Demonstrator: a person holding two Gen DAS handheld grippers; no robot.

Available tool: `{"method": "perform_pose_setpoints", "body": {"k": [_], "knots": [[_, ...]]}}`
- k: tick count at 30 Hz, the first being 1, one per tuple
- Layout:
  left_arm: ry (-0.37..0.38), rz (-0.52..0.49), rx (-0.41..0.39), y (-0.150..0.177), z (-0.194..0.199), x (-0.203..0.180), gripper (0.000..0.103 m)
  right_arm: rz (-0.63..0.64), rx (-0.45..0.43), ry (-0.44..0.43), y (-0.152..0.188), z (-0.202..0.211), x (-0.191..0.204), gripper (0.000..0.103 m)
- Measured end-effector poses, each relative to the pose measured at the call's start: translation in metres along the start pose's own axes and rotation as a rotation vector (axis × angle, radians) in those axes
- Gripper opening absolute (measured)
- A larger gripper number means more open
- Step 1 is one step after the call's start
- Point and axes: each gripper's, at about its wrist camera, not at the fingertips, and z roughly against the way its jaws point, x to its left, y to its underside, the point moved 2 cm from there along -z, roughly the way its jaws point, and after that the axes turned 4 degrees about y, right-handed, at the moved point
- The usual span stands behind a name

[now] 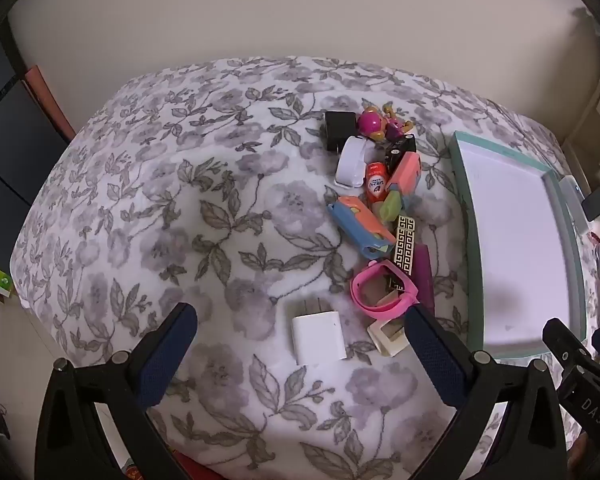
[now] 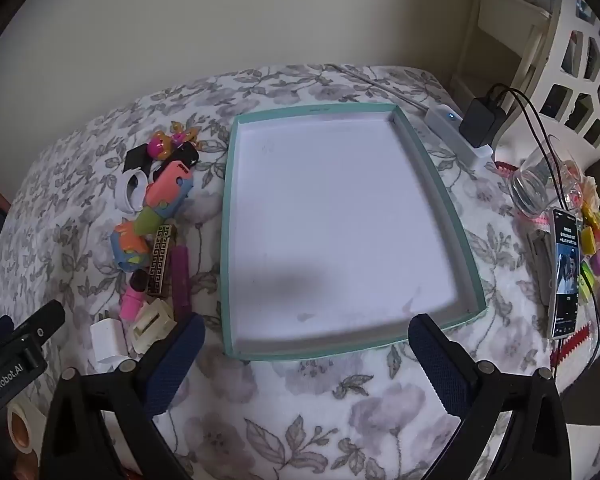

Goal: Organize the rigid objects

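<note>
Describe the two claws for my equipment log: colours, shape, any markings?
Both match: black plastic frames with triangular cut-outs and silver pivot bolts, carrying two long fingers faced in dark blue textured pads. The left claw shows "GenRobot.AI" in white when seen from the right wrist; the right claw shows "DAS". No cables or sleeves visible.

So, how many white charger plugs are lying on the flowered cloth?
1 for certain: the white charger plug lies nearest the left gripper, at the near end of the row beside the tray. The cream piece next to it is unclear; more may be hidden.
</note>
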Motion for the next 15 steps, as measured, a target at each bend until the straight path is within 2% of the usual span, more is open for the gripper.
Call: {"method": "perform_pose_setpoints", "body": {"k": [15], "knots": [[-0.009,-0.001,0.004,0.0027,-0.0023,0.0042,0.103,-0.003,-0.004,0.005,-0.0016,0.0004,-0.0006,0.103]]}}
